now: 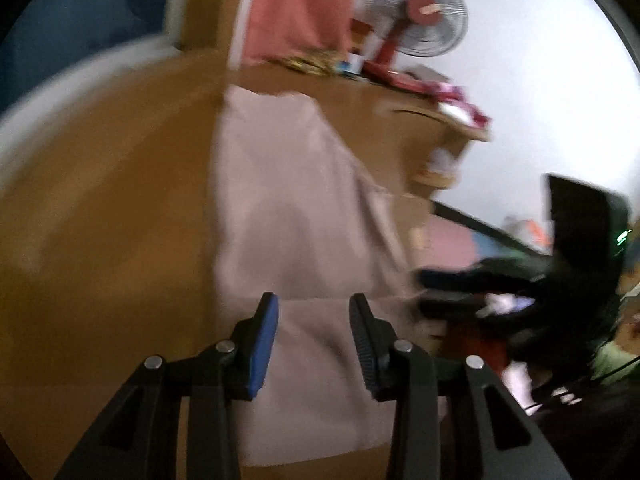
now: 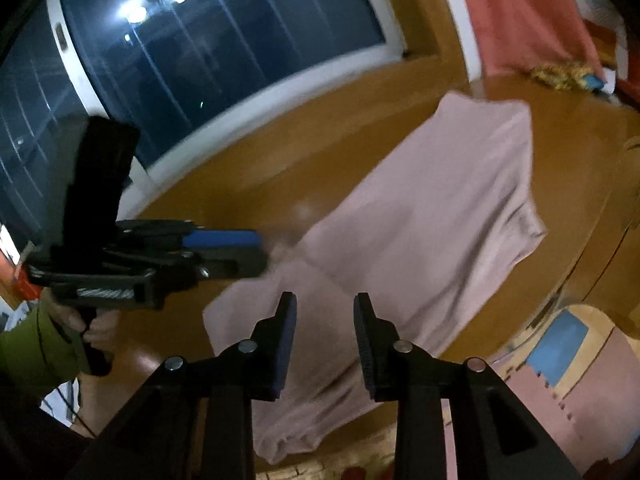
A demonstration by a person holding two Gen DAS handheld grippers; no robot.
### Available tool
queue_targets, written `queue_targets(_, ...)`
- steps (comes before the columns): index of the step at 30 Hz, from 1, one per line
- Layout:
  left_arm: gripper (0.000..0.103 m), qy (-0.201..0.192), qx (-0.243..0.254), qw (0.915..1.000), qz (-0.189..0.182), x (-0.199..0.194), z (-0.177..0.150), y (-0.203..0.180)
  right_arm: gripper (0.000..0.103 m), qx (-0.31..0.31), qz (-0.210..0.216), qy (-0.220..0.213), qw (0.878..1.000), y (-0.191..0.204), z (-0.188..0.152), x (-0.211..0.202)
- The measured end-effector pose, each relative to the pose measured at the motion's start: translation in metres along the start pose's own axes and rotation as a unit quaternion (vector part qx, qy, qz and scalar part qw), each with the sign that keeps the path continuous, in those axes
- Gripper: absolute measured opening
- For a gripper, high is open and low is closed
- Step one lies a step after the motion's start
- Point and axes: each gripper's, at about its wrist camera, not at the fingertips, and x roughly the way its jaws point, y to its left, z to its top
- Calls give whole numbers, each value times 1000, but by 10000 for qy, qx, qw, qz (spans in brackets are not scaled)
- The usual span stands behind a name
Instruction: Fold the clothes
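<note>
- Looking from the left wrist: left gripper (image 1: pixel 313 300) fingers spread apart, nothing between them, hovering above a pale pink garment (image 1: pixel 288 208) laid flat on a brown wooden table (image 1: pixel 100 200).
- Garment runs from under the fingers toward the far table edge; near end cut off behind the gripper body.
- Right gripper (image 1: pixel 424 292) comes in from the right at the garment's edge, heavily blurred; cannot tell from this view how its fingers stand.
- Far end of table: red desk fan (image 1: pixel 416 16), red-and-pink clutter (image 1: pixel 460 100) beside it, too blurred to identify. No containers made out.
- From the right wrist: right gripper (image 2: pixel 325 300) fingers parted, empty, above the near part of the pink garment (image 2: pixel 420 220).
- Garment lies diagonally across the table (image 2: pixel 240 168), with a fold line across it; lower corner hidden behind the gripper.
- Left gripper (image 2: pixel 260 250) seen side-on at left, tips just at the garment's edge, gripped by a hand (image 2: pixel 80 320) in a green sleeve (image 2: pixel 32 352); blue pad (image 2: pixel 224 238) visible.
- Dark window (image 2: pixel 180 40) behind the table, light reflections in the glass.
- Foam floor mat (image 2: pixel 560 360) lower right, pink and blue tiles, partly cut off by the frame.
- Yellowish item (image 2: pixel 560 72) at far table corner, blurred.
</note>
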Motion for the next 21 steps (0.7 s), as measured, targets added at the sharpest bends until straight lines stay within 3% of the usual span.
queue_targets(1, 34, 94, -78, 9996, -254, 9, -1, 2, 30, -14, -30, 87, 10000, 3, -1, 8)
queue_targets(2, 34, 208, -133, 9993, -268, 19, -3, 6, 30, -27, -60, 174, 9998, 6, -2, 16)
queue_targets(4, 31, 344, -145, 9993, 2, 33, -5, 20, 26, -43, -426, 282, 9987, 0, -8, 28)
queue_targets(5, 19, 381, -150, 9991, 103, 37, -5, 27, 24, 16, -459, 209, 9987, -4, -9, 27)
queue_targets(6, 16, 410, -163, 9989, 182, 40, -6, 33, 24, 115, -660, 208, 9975, -9, -9, 24)
queue_targets(8, 19, 356, -220, 9988, 264, 31, -5, 41, 27, 358, -884, 177, 9953, -19, -11, 18)
queue_targets(10, 17, 254, -85, 9968, 756, 18, -8, 42, 27, 649, -999, 136, 9928, -29, -14, 6)
queue_targets(11, 17, 219, -63, 9966, 786, 10, -11, 43, 27, 642, -989, 110, 9930, -27, -15, -1)
queue_targets(15, 17, 131, -83, 9993, 340, -24, -33, 41, 27, 386, -832, 108, 9957, -4, -22, -25)
queue_targets(18, 20, 162, 176, 9987, 456, -42, -59, 31, 28, 50, -664, 214, 9975, 21, -30, -38)
queue_targets(21, 34, 190, 223, 9988, 379, -50, -83, 24, 28, -203, -575, 428, 9972, 46, -48, -41)
